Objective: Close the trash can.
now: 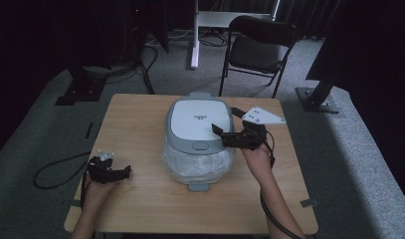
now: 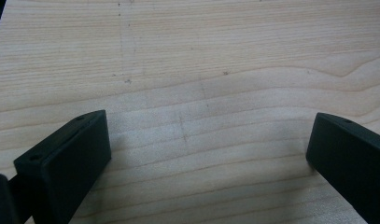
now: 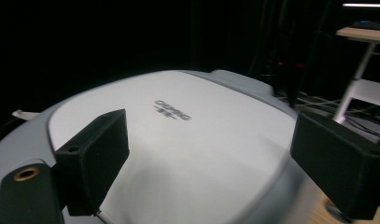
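- Rice cooker sits at the middle of the desk, a little toward the far edge, its white lid down and a grey latch button on the near side of that lid.
- Below the lid, the cooker's body looks wrapped in something pale and crinkled; I cannot tell what the wrapping is.
- My right claw hangs at the cooker's right side, its jaws pointing left across the lid's right edge.
- In the right gripper view I see that claw spread wide, one jaw on each side of the lid, with the white top and its grey lettering running between them. I hold nothing in it, and I cannot tell whether either jaw touches the lid.
- My left claw is low near the desk's left near corner, well apart from the cooker, jaws pointing right.
- In the left gripper view that claw is also spread wide, with bare wood grain between the jaws and nothing held.
- Beyond the desk's far edge, a black folding chair stands on the grey carpet.
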Demonstrator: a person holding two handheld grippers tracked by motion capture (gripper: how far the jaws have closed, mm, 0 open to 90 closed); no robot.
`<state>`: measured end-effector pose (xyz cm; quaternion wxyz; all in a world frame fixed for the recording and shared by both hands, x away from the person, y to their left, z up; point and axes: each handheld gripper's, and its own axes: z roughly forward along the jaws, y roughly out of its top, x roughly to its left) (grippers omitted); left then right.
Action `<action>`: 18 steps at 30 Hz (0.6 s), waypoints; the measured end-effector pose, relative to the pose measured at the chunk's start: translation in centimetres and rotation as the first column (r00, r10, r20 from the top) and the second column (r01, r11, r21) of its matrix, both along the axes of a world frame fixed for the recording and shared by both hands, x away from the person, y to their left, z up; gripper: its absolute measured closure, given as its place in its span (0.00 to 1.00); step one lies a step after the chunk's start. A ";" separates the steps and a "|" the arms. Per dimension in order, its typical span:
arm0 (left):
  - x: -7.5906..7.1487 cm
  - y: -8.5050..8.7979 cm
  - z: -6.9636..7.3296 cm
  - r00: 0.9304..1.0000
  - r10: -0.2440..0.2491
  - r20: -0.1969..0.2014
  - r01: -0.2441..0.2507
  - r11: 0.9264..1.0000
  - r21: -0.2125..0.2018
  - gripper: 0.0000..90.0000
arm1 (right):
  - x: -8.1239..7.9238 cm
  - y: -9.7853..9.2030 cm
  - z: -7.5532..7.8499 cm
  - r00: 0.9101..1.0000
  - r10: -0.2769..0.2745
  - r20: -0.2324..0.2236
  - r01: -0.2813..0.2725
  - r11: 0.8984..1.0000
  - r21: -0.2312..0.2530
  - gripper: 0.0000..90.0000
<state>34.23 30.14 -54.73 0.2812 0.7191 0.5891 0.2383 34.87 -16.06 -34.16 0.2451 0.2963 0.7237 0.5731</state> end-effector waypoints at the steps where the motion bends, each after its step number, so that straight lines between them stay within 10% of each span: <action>1: 0.0 0.0 0.0 1.000 0.000 0.000 0.000 1.000 0.000 0.01 | -0.1 -0.2 0.0 1.000 -0.007 -0.001 0.007 1.000 -0.001 0.12; 18: 0.0 0.0 0.0 1.000 0.000 0.000 0.000 1.000 0.000 0.01 | -0.9 -4.9 -1.9 0.988 -0.152 -0.017 0.152 0.988 -0.003 0.12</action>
